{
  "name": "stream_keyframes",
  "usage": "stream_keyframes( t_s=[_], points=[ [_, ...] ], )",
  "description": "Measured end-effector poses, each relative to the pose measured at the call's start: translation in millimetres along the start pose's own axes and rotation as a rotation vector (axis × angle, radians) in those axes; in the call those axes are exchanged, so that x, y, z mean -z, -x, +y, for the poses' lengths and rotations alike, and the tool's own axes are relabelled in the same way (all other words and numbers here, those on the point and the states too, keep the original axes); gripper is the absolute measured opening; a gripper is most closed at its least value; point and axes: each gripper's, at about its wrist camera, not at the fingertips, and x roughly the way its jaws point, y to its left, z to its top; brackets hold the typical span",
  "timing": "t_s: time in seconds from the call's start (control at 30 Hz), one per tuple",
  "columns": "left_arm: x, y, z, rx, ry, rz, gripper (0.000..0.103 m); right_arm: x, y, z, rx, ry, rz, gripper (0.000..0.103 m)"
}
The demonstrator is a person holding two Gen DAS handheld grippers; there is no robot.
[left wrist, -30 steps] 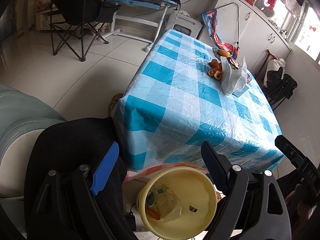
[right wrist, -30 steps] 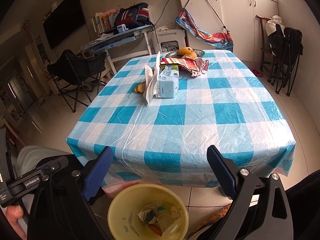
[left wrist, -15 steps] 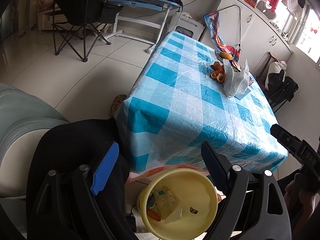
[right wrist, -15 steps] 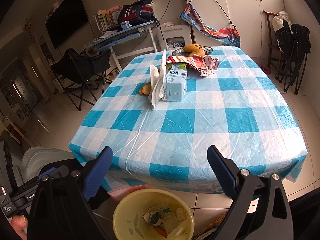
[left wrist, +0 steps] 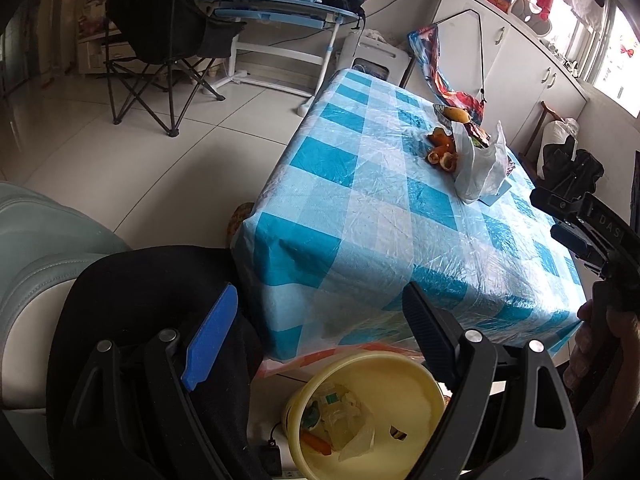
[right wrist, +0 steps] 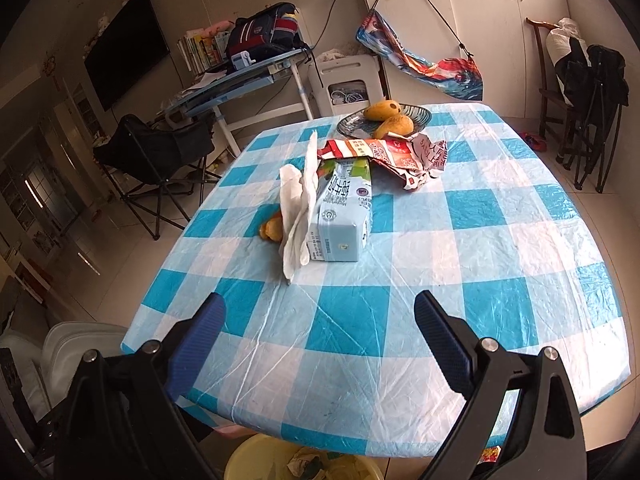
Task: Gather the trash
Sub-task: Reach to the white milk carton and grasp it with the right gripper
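Note:
A yellow bin [left wrist: 404, 396] with scraps in it stands on the floor under the near edge of the table [right wrist: 400, 312]; its rim [right wrist: 256, 460] shows at the bottom of the right wrist view. My left gripper [left wrist: 316, 312] hangs open above the bin, nothing between its fingers. My right gripper [right wrist: 320, 316] is open over the table's near edge, empty. Farther on the blue-checked cloth lie a light blue carton [right wrist: 344, 216], a white tissue [right wrist: 298, 208], orange peel [right wrist: 274, 228] and a torn red wrapper [right wrist: 400, 156]. From the left wrist, a white bag [left wrist: 480, 164] hides the carton.
A dark plate with two yellow fruits [right wrist: 384, 118] sits at the table's far end. A black folding chair [right wrist: 156, 152] and a desk [right wrist: 240, 80] stand left of the table, folded chairs [right wrist: 588, 92] at the right. A pale seat [left wrist: 36, 264] is at my left.
My right gripper has moved forward from above the bin to over the table's near edge, so the trash looks closer. The left gripper has stayed in place, open.

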Motion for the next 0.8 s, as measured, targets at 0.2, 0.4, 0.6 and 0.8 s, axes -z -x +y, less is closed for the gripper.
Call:
stream_keyframes(
  t_s=[0.2,0.4,0.6,0.8],
  points=[
    [-6.4,-4.2,-7.8,-0.018,-0.038,-0.028,0.081,-25.5,-23.1,-32.9,0.046,-0.106,-0.005,0.091],
    [-7.1,-2.2,-23.2,-0.017,-0.121,-0.049,0.081,-49.0,-56.3,-41.8,0.040,-0.118,0.038,0.091],
    [-12.6,-8.3,-40.2,-0.001,-0.183,-0.044,0.081,-61.6,-91.2,-24.9,-0.007,-0.057,0.093,0.091],
    [-31.9,-26.6,-63.9,0.058,-0.203,-0.018,0.081,-63.5,-109.4,-24.2,-0.060,-0.043,0.129,0.076]
  ],
)
